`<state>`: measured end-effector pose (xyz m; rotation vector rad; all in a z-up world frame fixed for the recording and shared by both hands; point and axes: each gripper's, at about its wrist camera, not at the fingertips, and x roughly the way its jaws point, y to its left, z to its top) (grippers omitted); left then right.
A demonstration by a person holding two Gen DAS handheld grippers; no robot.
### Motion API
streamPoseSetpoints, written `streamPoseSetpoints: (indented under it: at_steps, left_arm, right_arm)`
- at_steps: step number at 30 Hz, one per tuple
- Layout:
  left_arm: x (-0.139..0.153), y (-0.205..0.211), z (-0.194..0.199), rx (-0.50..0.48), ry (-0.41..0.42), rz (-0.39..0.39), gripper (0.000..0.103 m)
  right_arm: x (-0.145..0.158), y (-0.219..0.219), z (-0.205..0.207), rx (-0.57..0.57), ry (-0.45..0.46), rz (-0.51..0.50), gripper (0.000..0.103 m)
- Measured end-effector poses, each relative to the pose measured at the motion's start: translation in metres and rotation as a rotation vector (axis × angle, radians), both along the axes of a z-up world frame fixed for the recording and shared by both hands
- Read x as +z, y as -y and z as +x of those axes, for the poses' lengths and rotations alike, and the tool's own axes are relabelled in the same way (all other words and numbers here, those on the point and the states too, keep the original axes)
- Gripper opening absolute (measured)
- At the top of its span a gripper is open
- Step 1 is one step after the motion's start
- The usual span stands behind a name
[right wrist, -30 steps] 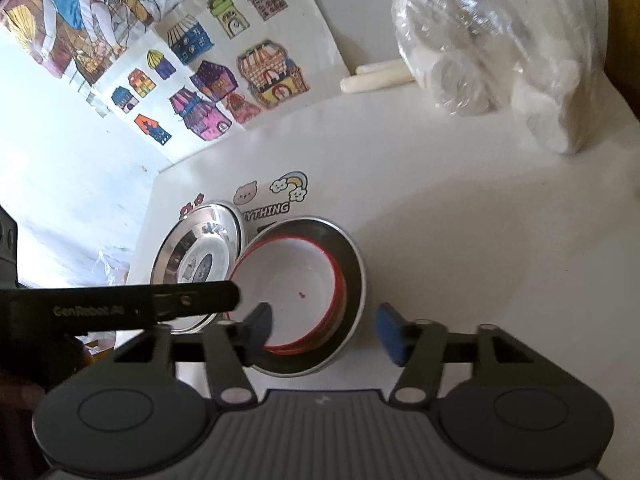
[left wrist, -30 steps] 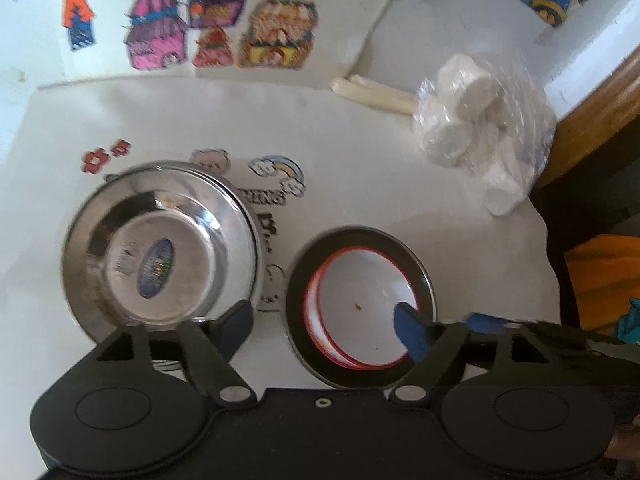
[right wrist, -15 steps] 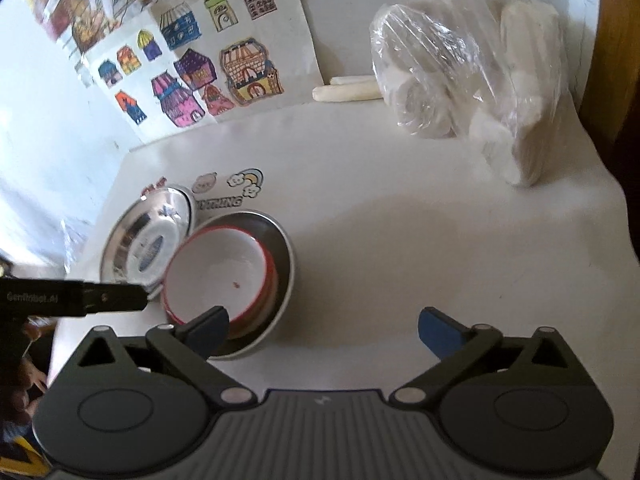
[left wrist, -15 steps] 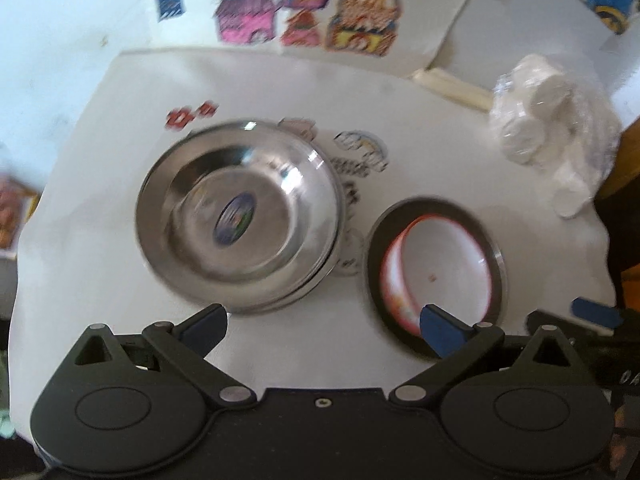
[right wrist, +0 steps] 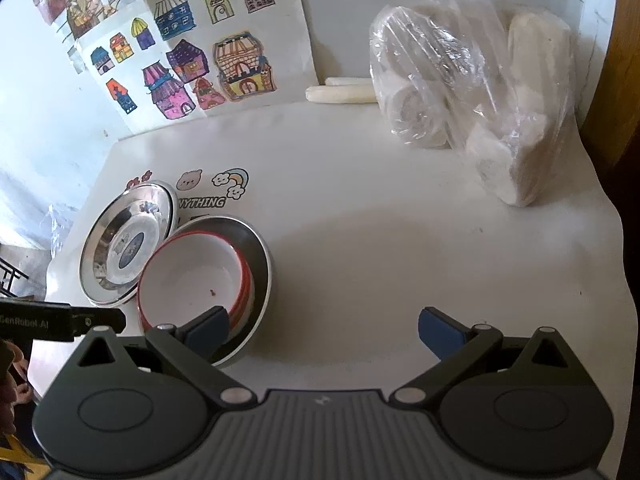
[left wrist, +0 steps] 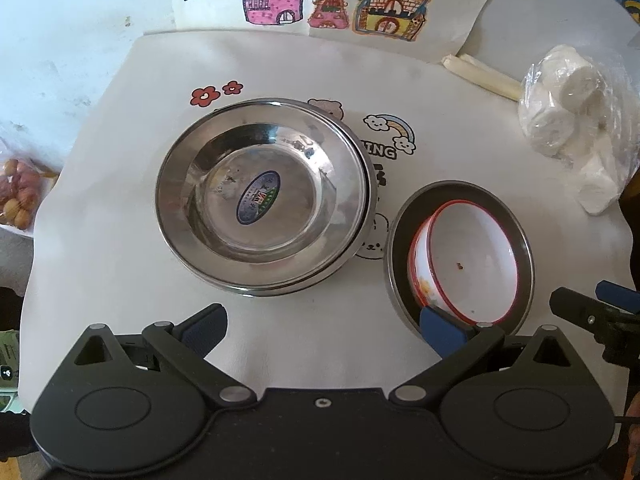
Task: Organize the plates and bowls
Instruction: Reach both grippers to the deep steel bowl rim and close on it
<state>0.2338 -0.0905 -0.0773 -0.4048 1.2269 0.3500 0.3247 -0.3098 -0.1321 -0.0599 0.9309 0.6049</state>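
Two wide-open, empty tongs are ours: the left gripper (left wrist: pixel 322 330) sits just behind the stacked shiny steel plates (left wrist: pixel 262 200), while the right gripper (right wrist: pixel 322 330) has the red-rimmed white bowl (right wrist: pixel 194 276) in its steel dish on its left.

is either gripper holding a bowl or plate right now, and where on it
Nothing is held. The left gripper and right gripper are both open, apart from the white red-rimmed bowl sitting in a steel plate.

White wall (right wrist: pixel 48 128), house drawings (right wrist: pixel 192 68), white-covered table (right wrist: pixel 400 248)
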Motion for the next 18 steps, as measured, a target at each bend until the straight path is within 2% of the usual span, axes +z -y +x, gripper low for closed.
streamPoseSetpoints:
  at_steps: [10,18]
  left_arm:
    - [-0.002,0.003,0.006,-0.009,0.022,-0.007,0.102]
    - [-0.012,0.008,0.013,-0.035,-0.016,0.007,0.102]
  right_arm:
    - [0.0,-0.004,0.009,-0.004,0.047,-0.046,0.103]
    - [-0.005,-0.013,0.014,0.015,0.058,-0.096,0.103]
